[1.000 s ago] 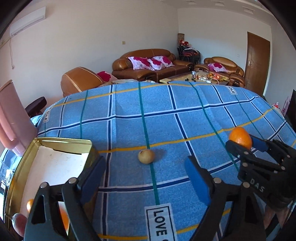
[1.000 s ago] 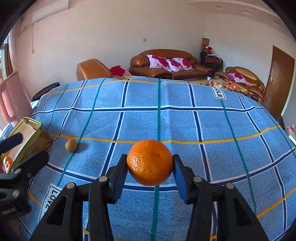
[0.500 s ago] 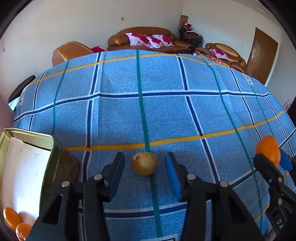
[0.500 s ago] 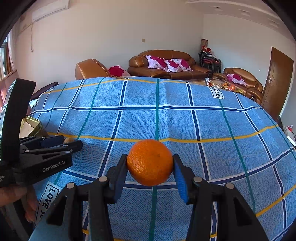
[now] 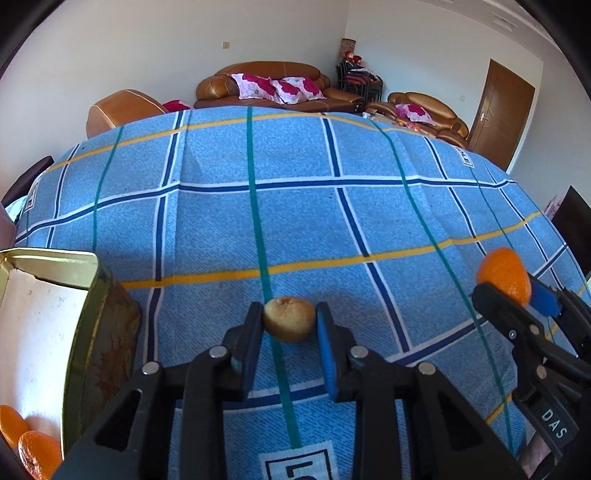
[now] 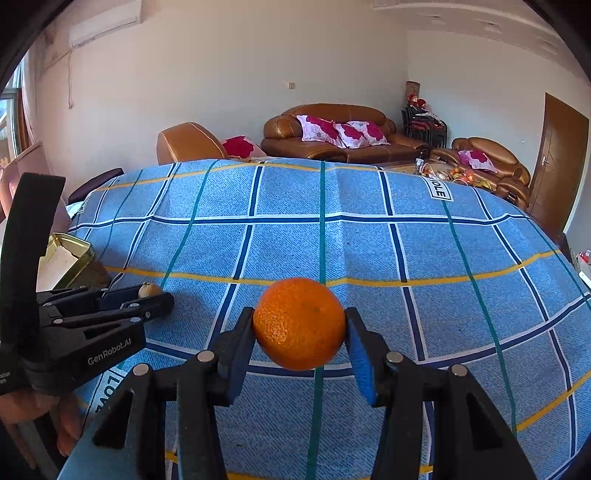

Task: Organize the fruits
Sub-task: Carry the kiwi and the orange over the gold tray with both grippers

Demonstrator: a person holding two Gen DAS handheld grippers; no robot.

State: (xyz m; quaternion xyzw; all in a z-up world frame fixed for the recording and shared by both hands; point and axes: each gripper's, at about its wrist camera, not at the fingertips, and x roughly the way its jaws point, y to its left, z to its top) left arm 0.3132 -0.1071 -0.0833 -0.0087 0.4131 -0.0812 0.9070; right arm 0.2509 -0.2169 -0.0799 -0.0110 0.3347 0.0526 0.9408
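Right, nearest first: L gripper (image 5: 289, 325) has both pads pressed on a small brown fruit (image 5: 289, 323), one each side; its jaws have just been closing onto it. The fruit sits on the blue checked cloth (image 5: 295, 221), right on a green stripe, just short of a yellow line. In the R wrist view the same gripper (image 6: 147, 295) comes in from the left edge w/ the brown fruit (image 6: 149, 289) peeking out at its tip; a hand (image 6: 22, 410) shows under it at the bottom left corner.

R gripper (image 6: 299, 334) is clamped on an orange (image 6: 300, 323), jaws partway apart w/ the fruit filling the gap, held up off the cloth (image 6: 406, 240). From the L wrist view it shows at the right edge (image 5: 517, 295), orange (image 5: 503, 275) at its tip.

Left of the L gripper, close by: a gold-coloured tin box (image 5: 99, 332), open top, pale lining inside. Two oranges (image 5: 22, 439) lie in its near corner. The box also shows in the R wrist view (image 6: 70, 254), behind the L gripper.

Farther: the cloth runs on w/ blue, green & yellow lines, a label near the far right edge (image 6: 439, 189). Beyond the table: brown leather sofa (image 6: 332, 136) w/ pink flower cushions, an armchair (image 6: 188, 142) on the left, another sofa (image 6: 487, 162) on the right, brown door (image 6: 561, 158), AC unit (image 6: 107, 24) high on the wall.
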